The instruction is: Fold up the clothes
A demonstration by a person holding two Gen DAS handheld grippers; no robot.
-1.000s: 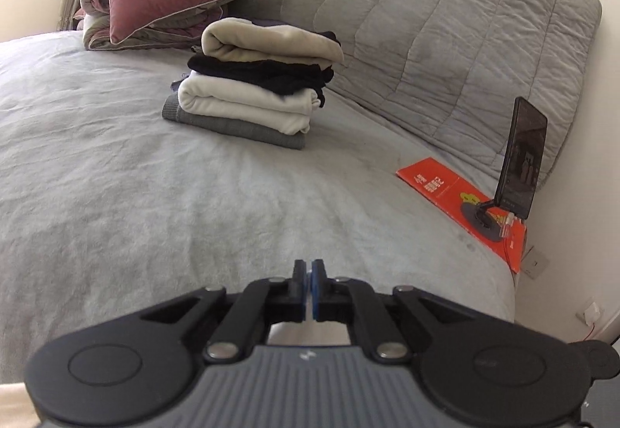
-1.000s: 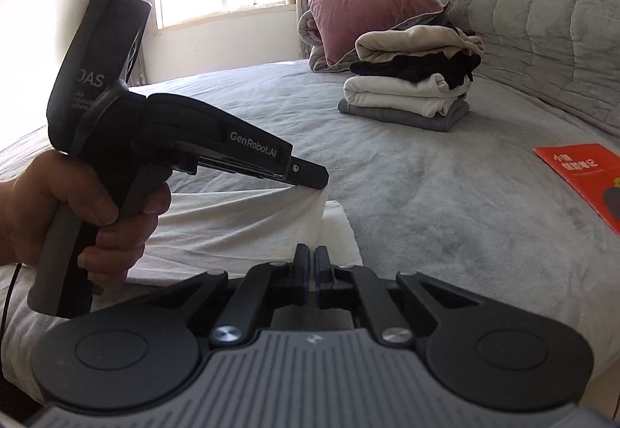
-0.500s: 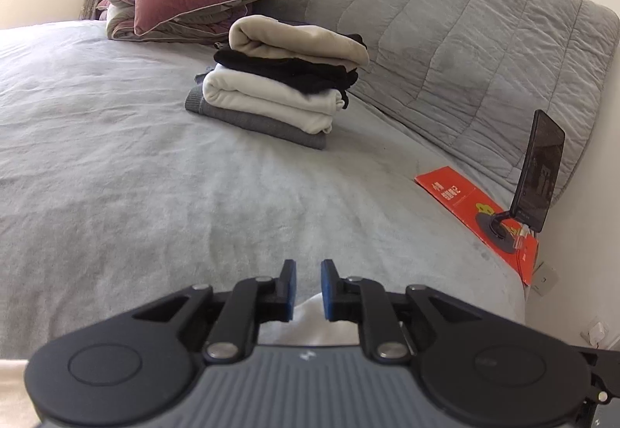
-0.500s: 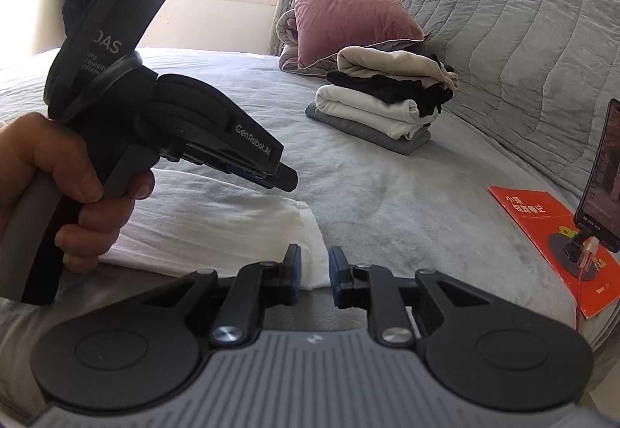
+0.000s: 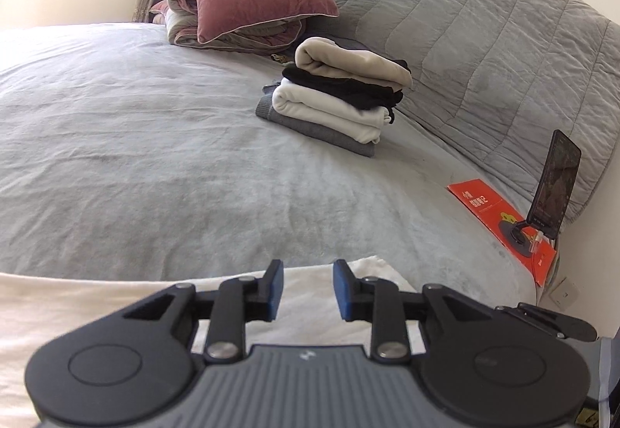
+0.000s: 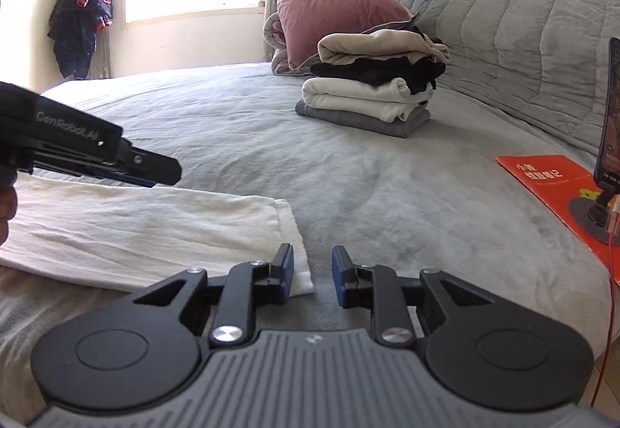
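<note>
Both grippers have let go since a second ago: the left gripper (image 5: 306, 288) and the right gripper (image 6: 312, 278) then had their fingers closed on the white garment (image 6: 147, 226), and their jaws have just been opening, so that each pair now stands parted with blue pads clear of the cloth. Seen from the right wrist, the left gripper (image 6: 162, 172) has drawn back toward the left edge and hangs just above the garment's far side, no longer at its corner. That garment lies folded into a long flat band on the grey bed (image 6: 348, 187), at the near edge, well apart from the stack of folded clothes (image 6: 372, 87). Its near right corner lies beneath the gap of the right gripper, just beside the left finger; under the left gripper the white cloth (image 5: 310, 296) spreads below the open fingers. The stack, the landmark here, holds four pieces: a grey one at the bottom, then white, then black, with a beige one on top. Behind the stack leans a pink pillow (image 6: 333, 1) on a rolled quilt (image 6: 277, 44), against the quilted grey headboard cover (image 6: 523, 21). To the right of the stack and nearer the cameras, a red booklet (image 6: 542, 172) lies at the bed's edge, with a phone on a stand (image 5: 556, 183) resting on it.
</note>
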